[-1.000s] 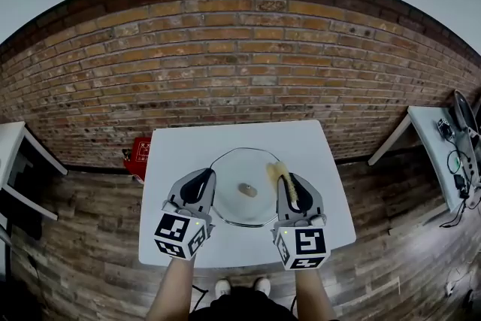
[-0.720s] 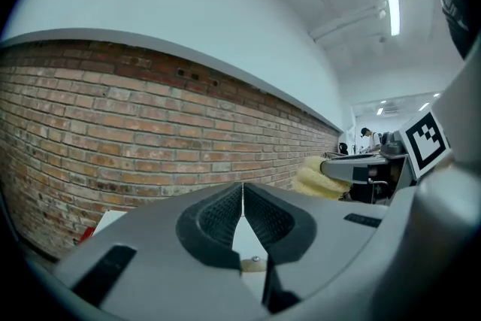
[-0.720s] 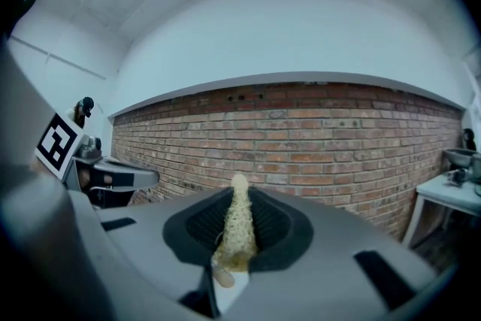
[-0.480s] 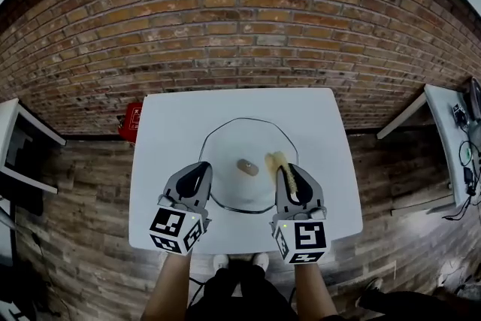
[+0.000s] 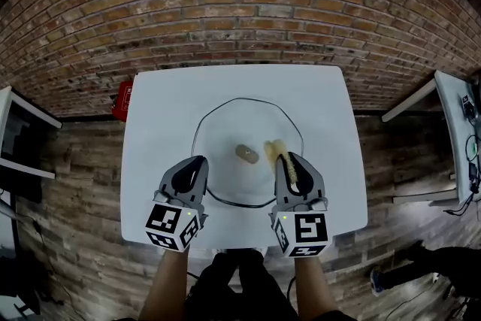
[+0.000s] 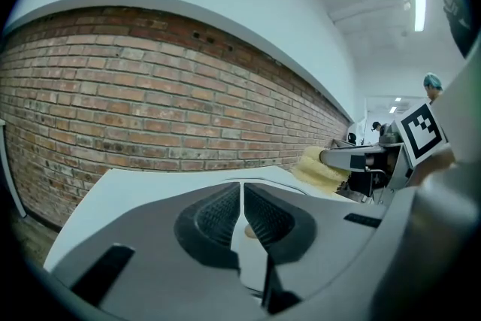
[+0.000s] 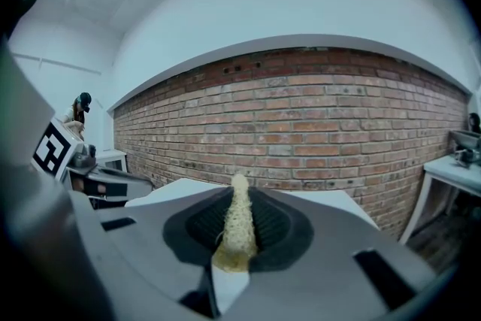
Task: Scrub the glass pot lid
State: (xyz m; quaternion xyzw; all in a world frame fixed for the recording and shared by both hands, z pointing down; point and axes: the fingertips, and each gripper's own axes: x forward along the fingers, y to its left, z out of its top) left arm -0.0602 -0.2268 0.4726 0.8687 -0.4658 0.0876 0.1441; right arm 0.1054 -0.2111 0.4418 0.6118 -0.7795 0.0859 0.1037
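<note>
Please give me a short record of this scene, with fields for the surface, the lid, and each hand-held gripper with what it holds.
surface: white table
lid: glass pot lid lies flat on the table, knob at its centre
left hand-held gripper: jaws shut, nothing seen between them, tip at the lid's left rim
right hand-held gripper: shut on a yellow scrubber
scrubber position: its free end is over the lid, just right of the knob

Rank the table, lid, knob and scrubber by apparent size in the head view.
1. table
2. lid
3. scrubber or knob: unsure, as the right hand-held gripper hides part of the scrubber.
</note>
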